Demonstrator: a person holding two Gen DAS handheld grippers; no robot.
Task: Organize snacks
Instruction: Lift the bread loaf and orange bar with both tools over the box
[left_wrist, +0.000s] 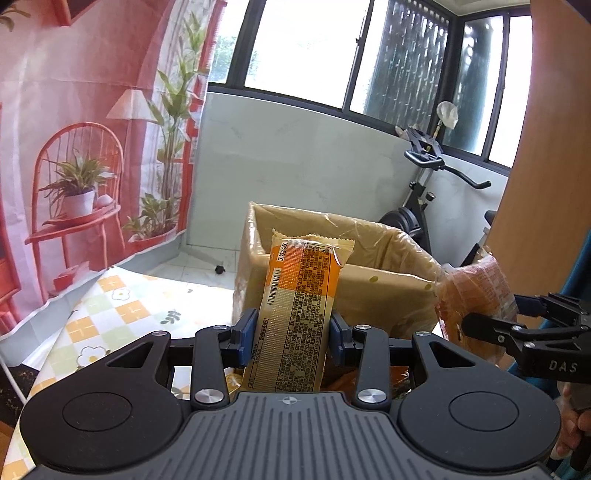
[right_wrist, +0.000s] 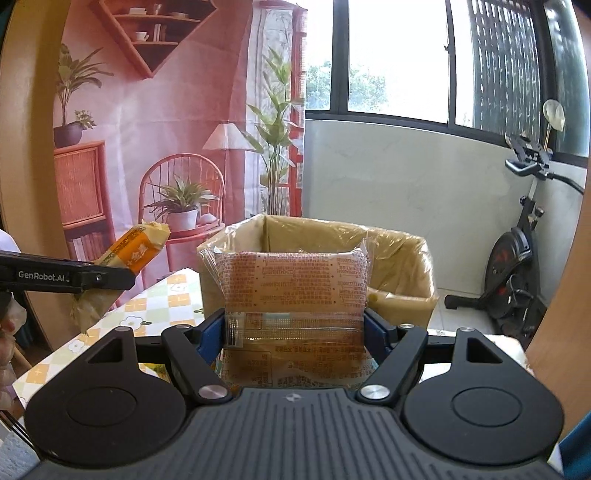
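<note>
My left gripper (left_wrist: 293, 334) is shut on a narrow orange-and-cream snack pack (left_wrist: 301, 295) that stands upright between its blue pads, in front of the open cardboard box (left_wrist: 388, 284). In the right wrist view my right gripper (right_wrist: 293, 330) is shut on a wide clear-wrapped snack pack (right_wrist: 293, 284) with red print, held upright before the same box (right_wrist: 402, 266). Each gripper shows in the other's view: the right gripper (left_wrist: 491, 317) with its wide pack (left_wrist: 476, 291) at the right edge, the left gripper (right_wrist: 122, 275) with its narrow pack (right_wrist: 136, 251) at the left edge.
The box is lined with clear plastic and stands on a table under a checked flower-print cloth (left_wrist: 110, 314). A printed pink backdrop (left_wrist: 74, 147) hangs at the left. An exercise bike (right_wrist: 517, 266) stands at the right by the window wall. A wooden panel (left_wrist: 546, 184) rises at the right.
</note>
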